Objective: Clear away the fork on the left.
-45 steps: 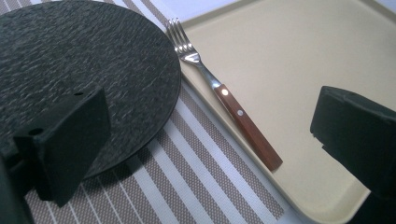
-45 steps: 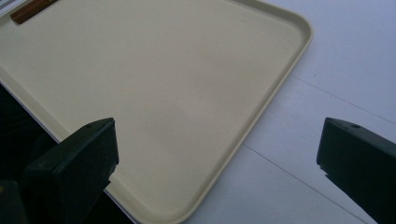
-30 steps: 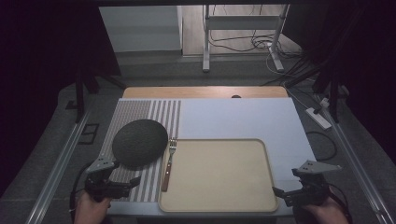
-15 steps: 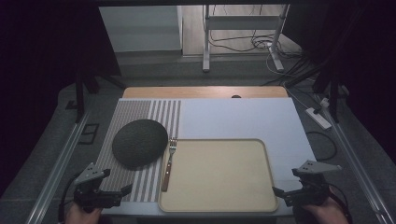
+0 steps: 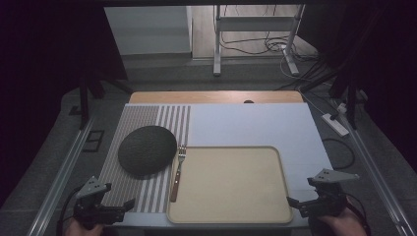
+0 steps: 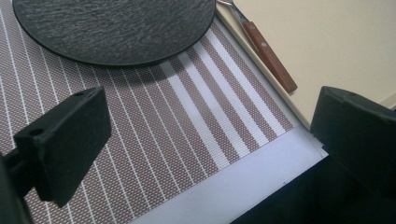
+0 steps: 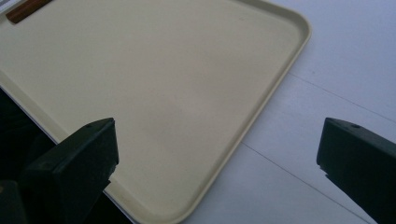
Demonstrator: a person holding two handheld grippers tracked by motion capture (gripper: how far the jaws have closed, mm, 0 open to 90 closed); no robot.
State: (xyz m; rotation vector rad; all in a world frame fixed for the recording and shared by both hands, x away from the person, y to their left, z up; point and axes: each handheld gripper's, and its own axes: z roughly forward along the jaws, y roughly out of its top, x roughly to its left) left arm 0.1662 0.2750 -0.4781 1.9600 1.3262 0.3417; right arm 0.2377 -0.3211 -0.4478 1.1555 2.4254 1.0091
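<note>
Left gripper (image 5: 129, 205), a second ago over the striped placemat (image 5: 147, 123) just below the dark plate (image 5: 147, 150), has withdrawn to the near-left corner of the table, jaws apart.

I am holding my left gripper (image 5: 129, 204) low at the near left, its jaws spread wide with nothing between them. My right gripper (image 5: 293, 202) is hovering at the near right, jaws gaping just as wide and empty, my hand (image 5: 339, 221) gripping it from behind.
</note>
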